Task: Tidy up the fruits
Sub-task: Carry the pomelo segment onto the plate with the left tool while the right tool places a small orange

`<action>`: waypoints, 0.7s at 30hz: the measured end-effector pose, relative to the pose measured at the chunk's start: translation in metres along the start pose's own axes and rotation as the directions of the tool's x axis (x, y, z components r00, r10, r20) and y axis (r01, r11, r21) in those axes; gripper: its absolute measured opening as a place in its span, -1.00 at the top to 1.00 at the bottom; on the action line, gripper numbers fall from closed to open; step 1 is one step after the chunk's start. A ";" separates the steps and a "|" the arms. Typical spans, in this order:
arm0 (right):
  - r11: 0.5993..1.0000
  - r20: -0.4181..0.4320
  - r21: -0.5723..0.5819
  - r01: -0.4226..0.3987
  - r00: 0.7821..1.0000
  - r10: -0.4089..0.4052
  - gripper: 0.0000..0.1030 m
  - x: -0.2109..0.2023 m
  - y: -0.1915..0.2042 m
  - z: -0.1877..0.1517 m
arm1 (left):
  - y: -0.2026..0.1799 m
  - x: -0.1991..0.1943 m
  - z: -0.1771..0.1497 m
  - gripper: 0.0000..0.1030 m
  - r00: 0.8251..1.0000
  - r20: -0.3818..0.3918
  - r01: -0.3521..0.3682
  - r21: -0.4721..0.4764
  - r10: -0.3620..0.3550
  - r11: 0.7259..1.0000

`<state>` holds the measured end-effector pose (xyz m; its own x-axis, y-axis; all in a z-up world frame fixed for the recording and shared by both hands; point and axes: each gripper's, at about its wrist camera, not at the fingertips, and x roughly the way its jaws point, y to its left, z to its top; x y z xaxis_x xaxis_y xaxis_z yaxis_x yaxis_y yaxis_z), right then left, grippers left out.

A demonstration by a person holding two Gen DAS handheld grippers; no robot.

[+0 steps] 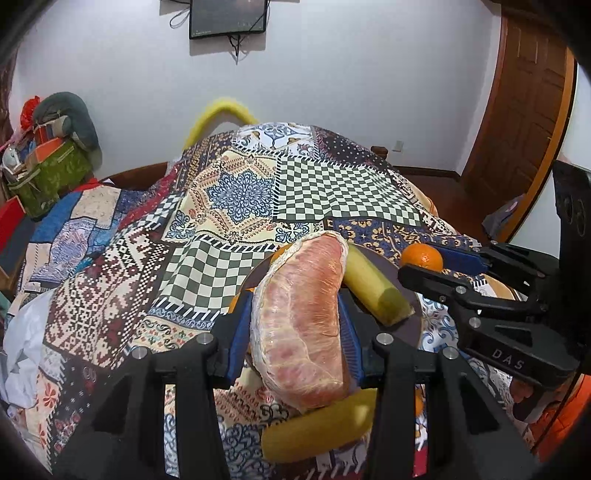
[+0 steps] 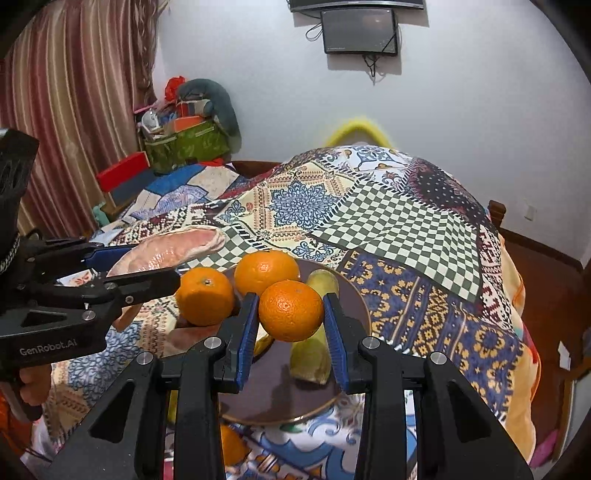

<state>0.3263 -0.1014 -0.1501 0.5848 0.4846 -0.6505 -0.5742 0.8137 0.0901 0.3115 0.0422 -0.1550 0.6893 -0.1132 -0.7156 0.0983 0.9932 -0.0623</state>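
Left tongs (image 1: 295, 328) clamped — tilted down; right tongs (image 2: 291, 325) likewise clamped.

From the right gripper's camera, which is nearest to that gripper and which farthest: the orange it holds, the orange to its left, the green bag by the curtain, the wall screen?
1. Held orange, between the right gripper pads.
2. Left orange, beside the plate's left edge.
3. Green bag, back left.
4. Wall screen, top, farthest.

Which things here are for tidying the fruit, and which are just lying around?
For the job:
- pink peeled pomelo wedge, held in the left gripper
- round orange tangerine, held in the right gripper
- two more tangerines
- pale green-yellow fruit piece
- dark round plate

Just lying about:
- patchwork quilt
- green fabric bag
- wall screen
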 end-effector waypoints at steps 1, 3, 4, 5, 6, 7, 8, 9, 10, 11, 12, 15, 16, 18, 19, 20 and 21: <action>1.000 -0.004 -0.004 -0.001 1.000 0.001 0.38 0.003 0.000 0.000 | 0.001 0.004 0.001 0.15 1.000 -0.005 0.005 -0.002 -0.005 1.000; 1.000 -0.012 -0.013 -0.004 1.000 0.004 0.38 0.009 -0.001 0.001 | 0.002 0.012 0.004 0.15 1.000 -0.012 0.010 -0.002 -0.010 1.000; 1.000 -0.019 -0.017 -0.006 1.000 0.005 0.38 0.013 -0.002 0.001 | 0.002 0.015 0.005 0.15 1.000 -0.014 0.011 -0.001 -0.011 1.000; 1.000 -0.025 -0.020 -0.008 1.000 0.007 0.38 0.017 -0.002 0.001 | 0.002 0.018 0.005 0.15 1.000 -0.017 0.013 0.000 -0.013 1.000; 1.000 -0.030 -0.023 -0.012 0.999 0.011 0.38 0.020 -0.002 0.001 | 0.002 0.022 0.006 0.15 1.000 -0.022 0.017 0.002 -0.017 1.000; 1.000 -0.038 -0.026 -0.017 0.999 0.016 0.38 0.023 -0.003 0.001 | 0.001 0.025 0.006 0.15 0.999 -0.026 0.020 0.004 -0.020 1.000; 0.999 -0.044 -0.029 -0.021 0.999 0.020 0.38 0.027 -0.003 0.001 | 0.000 0.028 0.006 0.15 0.999 -0.030 0.023 0.007 -0.023 1.000; 0.999 -0.050 -0.032 -0.023 0.999 0.021 0.38 0.030 -0.004 0.001 | 0.000 0.030 0.006 0.15 0.999 -0.033 0.025 0.009 -0.025 1.000; 0.999 -0.056 -0.035 -0.023 0.998 0.021 0.38 0.032 -0.004 0.001 | 0.000 0.032 0.006 0.14 0.999 -0.036 0.026 0.011 -0.026 1.000; 0.999 -0.061 -0.040 -0.023 0.998 0.021 0.38 0.034 -0.004 0.001 | -0.001 0.034 0.006 0.14 0.999 -0.039 0.028 0.011 -0.027 1.000; 0.999 -0.065 -0.043 -0.024 0.998 0.021 0.38 0.036 -0.004 0.001 | -0.001 0.037 0.006 0.14 0.999 -0.044 0.031 0.011 -0.031 0.999; 0.998 -0.072 -0.058 -0.027 0.997 0.023 0.38 0.040 -0.003 0.001 | -0.001 0.043 0.006 0.14 0.998 -0.055 0.033 0.010 -0.032 0.999; 0.998 -0.073 -0.064 -0.026 0.997 0.021 0.38 0.041 -0.002 0.001 | 0.000 0.044 0.006 0.14 0.998 -0.060 0.033 0.009 -0.033 0.999; 0.997 -0.077 -0.071 -0.024 0.997 0.018 0.38 0.042 -0.002 0.001 | 0.001 0.047 0.006 0.14 0.997 -0.074 0.037 0.002 -0.037 0.999; 0.997 -0.078 -0.074 -0.020 0.997 0.014 0.37 0.042 -0.002 0.001 | 0.001 0.047 0.006 0.14 0.996 -0.077 0.042 -0.002 -0.042 0.999; 0.997 -0.077 -0.076 -0.014 0.997 0.008 0.34 0.042 -0.002 0.002 | 0.002 0.046 0.006 0.14 0.996 -0.070 0.046 -0.005 -0.046 0.999; 0.997 -0.074 -0.077 -0.014 0.997 0.008 0.20 0.042 -0.002 0.002 | 0.002 0.043 0.007 0.14 0.997 -0.055 0.045 -0.005 -0.046 0.999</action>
<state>0.3528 -0.0818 -0.1763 0.5359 0.4659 -0.7041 -0.6247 0.7798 0.0405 0.3460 0.0395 -0.1809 0.6432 -0.1566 -0.7495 0.1260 0.9872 -0.0982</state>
